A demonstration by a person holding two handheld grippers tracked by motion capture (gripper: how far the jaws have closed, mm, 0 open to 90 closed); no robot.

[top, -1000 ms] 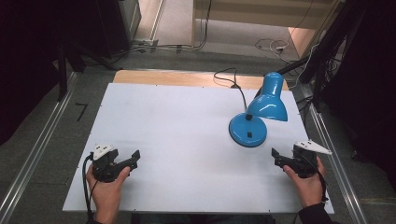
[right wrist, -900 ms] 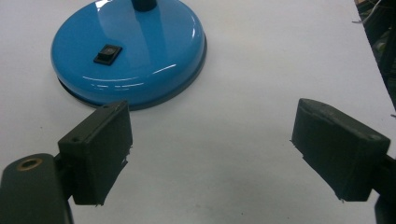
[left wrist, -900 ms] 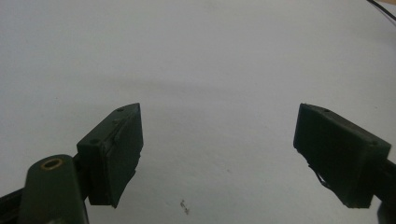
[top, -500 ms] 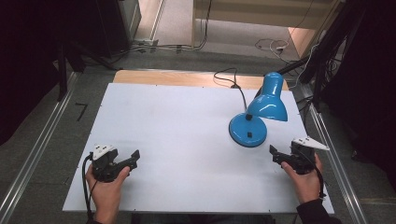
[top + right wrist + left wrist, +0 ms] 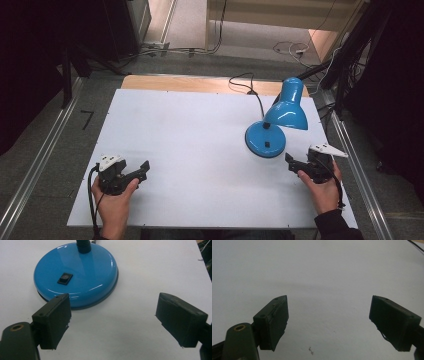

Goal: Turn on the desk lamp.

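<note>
A blue desk lamp stands at the table's right. Its round base (image 5: 265, 140) rests on the white tabletop (image 5: 190, 130), and its shade (image 5: 287, 109) leans to the far right. In the right gripper view the base (image 5: 75, 272) shows a black switch (image 5: 65, 278) on top. My right gripper (image 5: 290, 163) is open just right of the base and a little nearer than it, with nothing between its jaws (image 5: 112, 322). At the near left my left gripper (image 5: 144, 171) is open over bare table (image 5: 329, 325).
The lamp's black cable (image 5: 250, 90) runs from the base to the table's far edge, where a wooden strip (image 5: 175, 82) shows. Metal rails (image 5: 350, 150) flank both sides of the table. Cables lie on the floor beyond.
My right gripper has edged a little to the left, closer to the lamp's base. The left gripper and the lamp have stayed put.
</note>
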